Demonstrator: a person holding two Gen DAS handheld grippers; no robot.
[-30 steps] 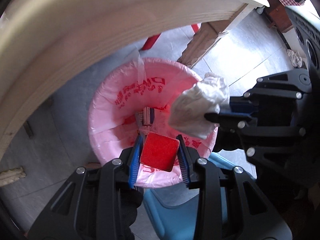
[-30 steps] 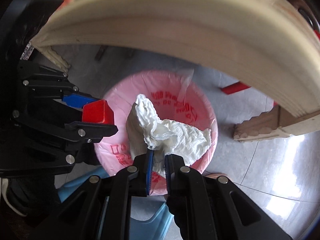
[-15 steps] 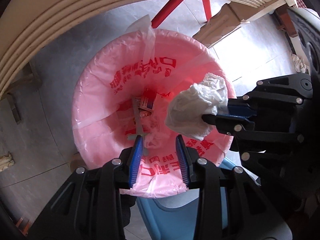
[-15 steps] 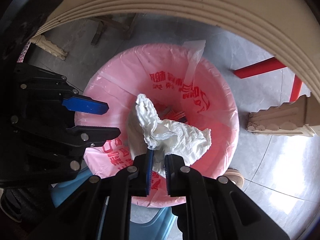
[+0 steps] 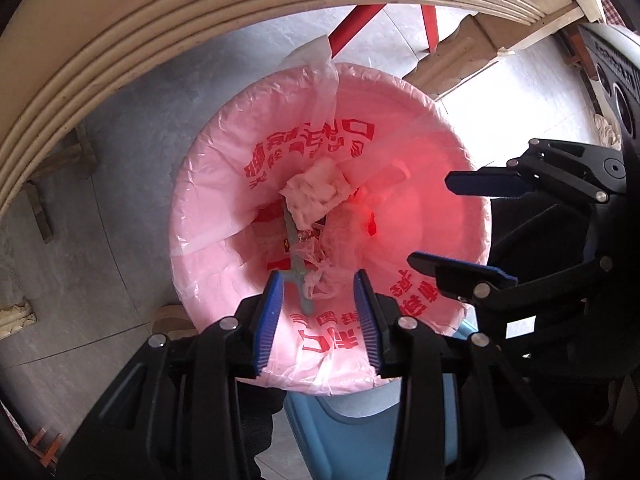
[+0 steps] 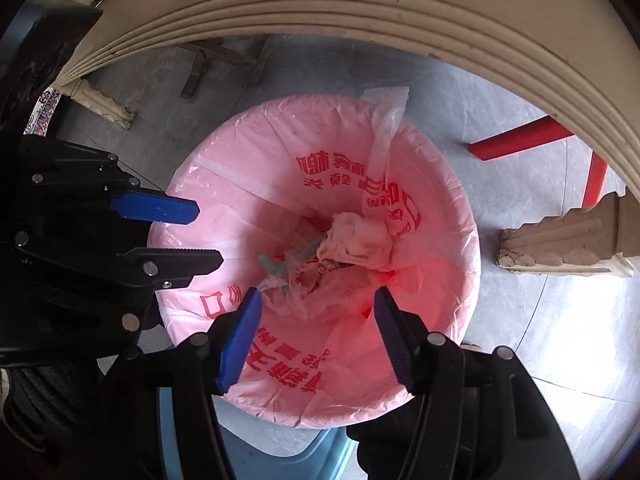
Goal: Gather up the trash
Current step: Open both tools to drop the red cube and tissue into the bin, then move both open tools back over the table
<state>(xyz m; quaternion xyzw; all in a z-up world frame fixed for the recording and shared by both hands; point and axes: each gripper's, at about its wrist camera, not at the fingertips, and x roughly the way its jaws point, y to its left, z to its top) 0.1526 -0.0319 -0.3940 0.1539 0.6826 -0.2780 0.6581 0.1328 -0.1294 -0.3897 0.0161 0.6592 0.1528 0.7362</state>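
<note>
- Left gripper: the jaws stand apart over the near rim of the bin and hold nothing. They have just been opening. Risk: a fingertip that drops lower can snag the loose liner.
- Right gripper: the jaws have just been opening and stand spread wide, with nothing between them. Both tools crowd the same opening, so a careless withdrawal can knock one against the other.
- Pink bin liner: it drapes loosely over the rim. A caught finger can pull it inward or off the bin.
- Crumpled tissue: it lies inside the bin on top of the other waste, towards the far side. It is light; liner movement can shift it.
- Table edge: it overhangs the far side. A fast lift risks a strike.
</note>
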